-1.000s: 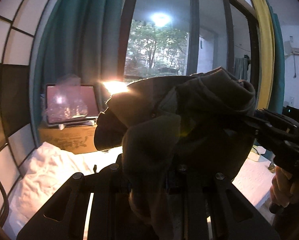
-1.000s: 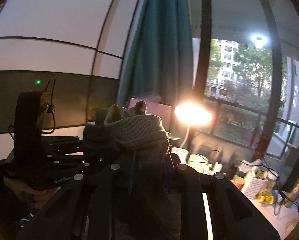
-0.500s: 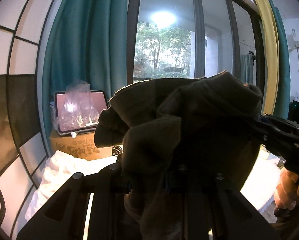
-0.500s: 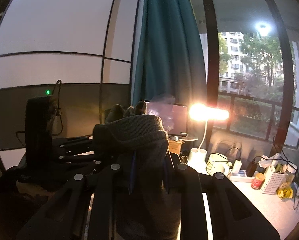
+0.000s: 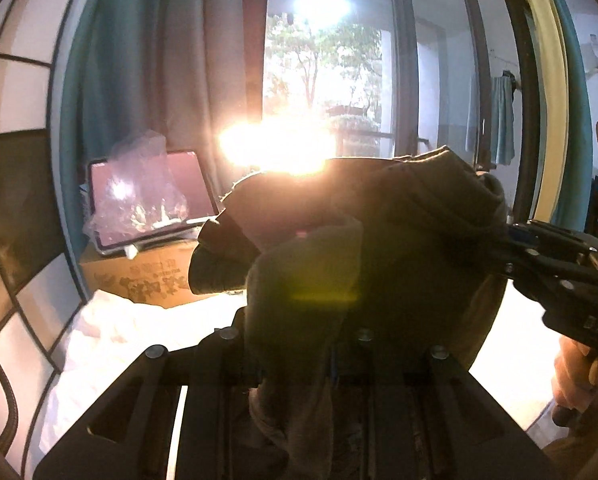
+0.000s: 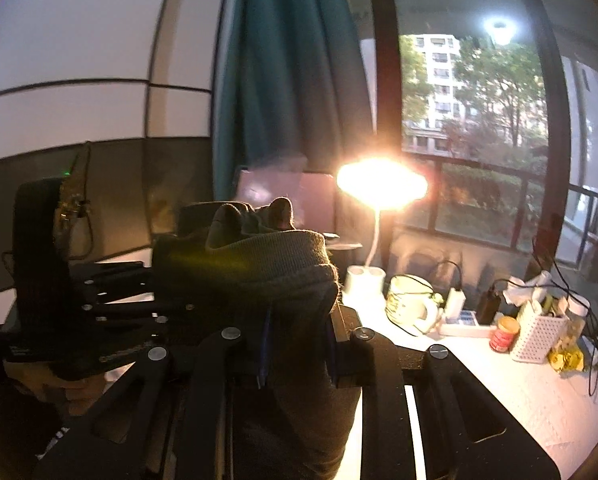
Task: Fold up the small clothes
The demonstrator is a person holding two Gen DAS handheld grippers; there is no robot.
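Window and lit lamp (image 6: 381,188) behind, you hold the dark garment (image 5: 379,248) above the desk (image 6: 531,392), stretched between left gripper (image 5: 299,360) and right gripper (image 6: 299,344), both pinching it, each equally near.

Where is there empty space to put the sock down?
The white tabletop is bare in the stretch nearest the right gripper, in front of the mug and the white basket. Farther back it is crowded: lamp base, mug, charger, jar, basket and cables. On the left, crumpled white cloth lies below the cardboard box. Both jaws grip the sock.
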